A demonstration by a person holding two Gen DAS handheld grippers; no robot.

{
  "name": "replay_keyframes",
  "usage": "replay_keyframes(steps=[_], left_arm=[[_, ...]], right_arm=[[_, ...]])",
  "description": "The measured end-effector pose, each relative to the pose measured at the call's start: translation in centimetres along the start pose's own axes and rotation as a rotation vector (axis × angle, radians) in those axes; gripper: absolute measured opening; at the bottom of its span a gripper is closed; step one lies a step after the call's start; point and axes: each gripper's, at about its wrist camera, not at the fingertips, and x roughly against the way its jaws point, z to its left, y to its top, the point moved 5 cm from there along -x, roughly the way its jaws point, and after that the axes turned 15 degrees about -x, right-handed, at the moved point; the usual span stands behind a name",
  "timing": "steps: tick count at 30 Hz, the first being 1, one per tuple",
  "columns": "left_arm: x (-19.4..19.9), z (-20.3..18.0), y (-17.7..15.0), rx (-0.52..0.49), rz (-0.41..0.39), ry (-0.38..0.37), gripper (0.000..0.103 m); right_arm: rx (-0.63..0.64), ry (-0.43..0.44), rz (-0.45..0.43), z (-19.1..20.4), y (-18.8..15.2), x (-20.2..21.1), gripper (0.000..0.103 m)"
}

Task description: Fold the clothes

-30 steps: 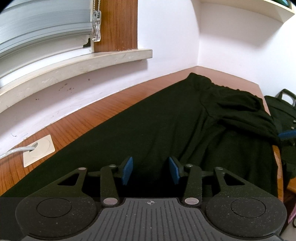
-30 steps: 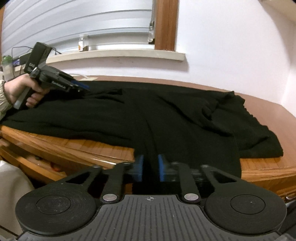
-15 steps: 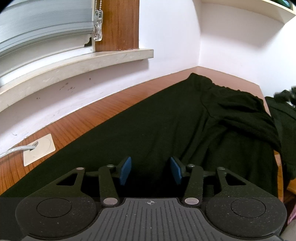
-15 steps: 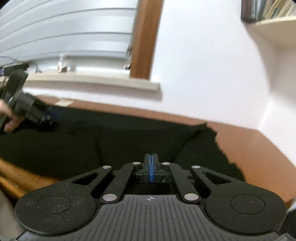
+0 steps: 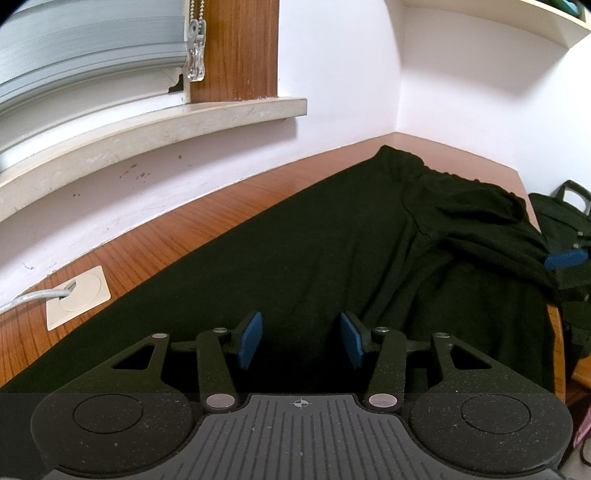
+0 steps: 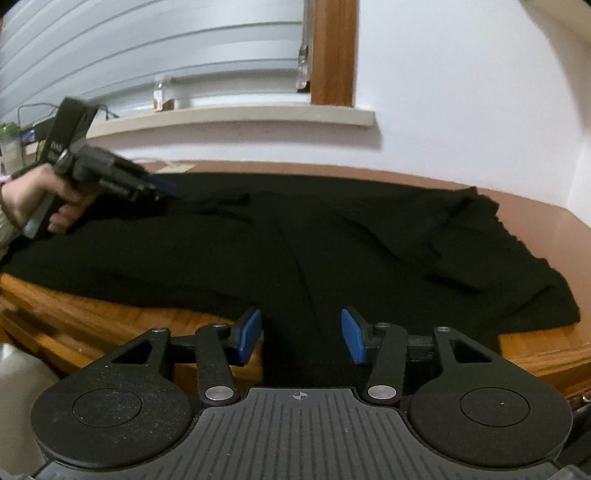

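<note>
Reddish-brown wooden desk point(image 5: 177, 236) running along a white wall into a corner, under a pale stone window sill point(image 5: 155, 125) with a grey slatted blind point(image 5: 85, 48) and a brown wooden frame post point(image 5: 240, 48). White square cable plate point(image 5: 79, 297) set in the desk at 9 o'clock in the left wrist view, one white cable feeding into it. One pale shelf point(image 5: 517, 18) high at 1 o'clock.

One black garment point(image 5: 332, 258), spread across most of the desk, smooth in the near half, bunched in folds toward 2 o'clock, one part draped over the front edge of the desk in the right wrist view point(image 6: 295, 258). One dark bag point(image 5: 565, 218) off the desk end at 3 o'clock.

Two grippers. Left gripper point(image 5: 301, 338) over the garment, blue pads spread wide, nothing between them; seen from the right wrist view point(image 6: 162, 184) at 10 o'clock, held in one hand point(image 6: 40, 199). Right gripper point(image 6: 301, 334) at the front edge, blue pads equally wide apart, empty, hanging cloth just ahead of them.
</note>
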Motion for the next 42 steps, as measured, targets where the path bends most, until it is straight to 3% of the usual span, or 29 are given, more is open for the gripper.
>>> replay_keyframes(steps=[2, 3, 4, 5, 9, 15, 22, 26, 30, 34, 38, 42], left_arm=[[0.0, 0.0, 0.0, 0.000, 0.000, 0.000, 0.051], [0.0, 0.0, 0.0, 0.001, 0.000, 0.000, 0.051], [0.0, 0.0, 0.0, 0.001, 0.000, -0.001, 0.051], [0.0, 0.0, 0.0, 0.001, 0.000, -0.001, 0.052], [0.0, -0.1, 0.1, 0.001, 0.000, -0.001, 0.052], [-0.1, -0.1, 0.0, -0.001, 0.001, 0.000, 0.053], [-0.1, -0.1, 0.1, 0.003, 0.001, 0.003, 0.053], [-0.1, -0.2, 0.1, 0.004, 0.003, 0.007, 0.055], [-0.1, -0.2, 0.0, 0.001, 0.004, 0.010, 0.056], [0.0, -0.2, -0.1, 0.002, 0.003, 0.007, 0.056], [0.0, -0.1, -0.1, 0.001, 0.002, 0.005, 0.056], [0.1, -0.1, -0.2, 0.000, 0.001, 0.003, 0.056]], right_arm=[[0.003, -0.006, 0.000, 0.1, -0.2, -0.2, 0.048], [-0.004, -0.003, -0.002, 0.0, -0.3, -0.1, 0.037], [-0.004, -0.007, -0.014, -0.1, -0.2, 0.1, 0.012], [0.004, -0.022, -0.037, -0.2, 0.0, 0.4, 0.007], [0.030, -0.085, -0.137, -0.9, 1.6, 1.6, 0.006], [0.149, -0.126, -0.268, 0.3, 8.5, 1.8, 0.006], [0.299, -0.080, -0.316, 5.9, 14.6, -4.5, 0.006], [0.270, -0.048, -0.208, 6.9, 14.3, -9.6, 0.006], [0.176, -0.032, -0.106, 4.7, 12.0, -10.9, 0.019], [0.113, -0.024, -0.086, 3.1, 9.9, -8.9, 0.049], [0.076, -0.057, -0.090, 1.3, 6.8, -5.2, 0.051], [0.046, -0.105, -0.059, -2.1, 3.7, -2.9, 0.059]])
